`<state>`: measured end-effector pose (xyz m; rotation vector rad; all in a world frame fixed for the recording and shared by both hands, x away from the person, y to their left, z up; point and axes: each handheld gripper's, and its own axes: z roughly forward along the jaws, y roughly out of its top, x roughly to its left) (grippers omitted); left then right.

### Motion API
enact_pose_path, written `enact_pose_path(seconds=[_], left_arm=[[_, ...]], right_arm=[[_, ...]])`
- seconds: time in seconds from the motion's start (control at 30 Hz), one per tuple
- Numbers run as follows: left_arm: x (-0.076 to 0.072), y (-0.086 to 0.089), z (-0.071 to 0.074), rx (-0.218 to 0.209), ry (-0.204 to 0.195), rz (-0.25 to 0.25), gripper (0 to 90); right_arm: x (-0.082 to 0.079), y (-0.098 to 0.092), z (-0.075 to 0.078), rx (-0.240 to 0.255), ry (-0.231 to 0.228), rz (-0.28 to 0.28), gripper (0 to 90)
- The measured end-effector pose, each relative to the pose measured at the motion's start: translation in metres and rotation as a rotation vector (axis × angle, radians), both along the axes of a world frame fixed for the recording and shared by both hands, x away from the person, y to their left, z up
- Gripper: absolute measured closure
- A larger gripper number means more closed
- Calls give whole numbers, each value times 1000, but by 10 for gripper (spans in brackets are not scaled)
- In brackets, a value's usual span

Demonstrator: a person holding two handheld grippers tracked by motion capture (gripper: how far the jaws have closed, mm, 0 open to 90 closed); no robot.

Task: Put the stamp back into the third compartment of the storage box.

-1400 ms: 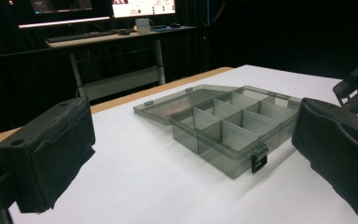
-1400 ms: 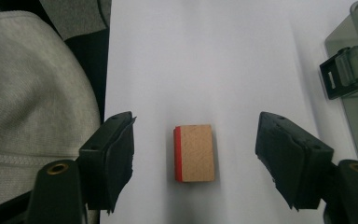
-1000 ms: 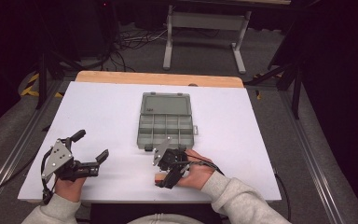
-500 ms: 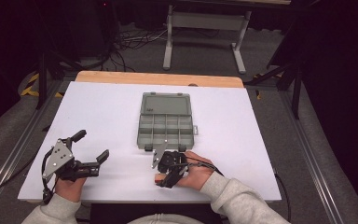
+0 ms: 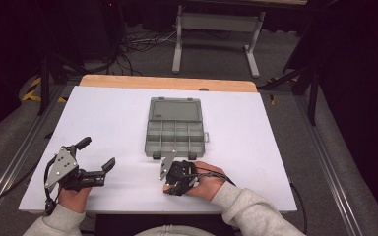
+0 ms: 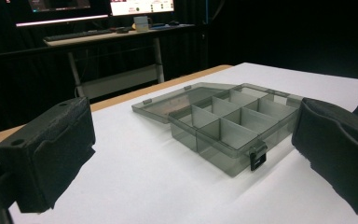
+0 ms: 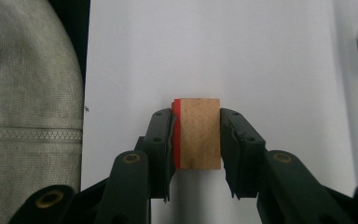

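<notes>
We see the compartment box (image 5: pixel 176 129) on the table (image 5: pixel 275 147) midway between its side edges. Near the front edge, our left gripper (image 5: pixel 97 158) sits toward the left corner, our right gripper (image 5: pixel 167 184) just before the box.

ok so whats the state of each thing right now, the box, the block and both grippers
compartment box: lid open and laid flat behind it, front latch undone, visible compartments empty
wooden block: clamped between the right gripper's jaws, red face against one jaw
right gripper: shut on the block, low over the table just in front of the box
left gripper: open, holding nothing, jaws wide apart, aimed toward the box
</notes>
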<state>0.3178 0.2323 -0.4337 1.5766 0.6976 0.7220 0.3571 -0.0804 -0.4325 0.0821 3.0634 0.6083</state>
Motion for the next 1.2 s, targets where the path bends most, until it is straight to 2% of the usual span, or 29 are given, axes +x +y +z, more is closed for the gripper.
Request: enact_pose_path(seconds=[0.37,0.53,0.6,0.63,0.93,1.07,1.2], left_arm=[[0,0,0,0,0,0,3],[0,0,0,0,0,-1,3],[0,0,0,1,0,-1,3],[0,0,0,0,0,-1,3],[0,0,0,0,0,-2,3],[0,0,0,-1,0,-2,3],[0,0,0,-2,1,-2,3]], right_arm=[[-1,0,1,11,-4,4,661],[-1,-2,5,33,-10,6,661],[0,-3,8,44,-11,1,661],[2,-4,11,66,-21,10,661],[6,-10,25,116,-37,-19,661],[10,-15,32,171,-47,-18,661],[13,-18,37,193,-45,-35,661]])
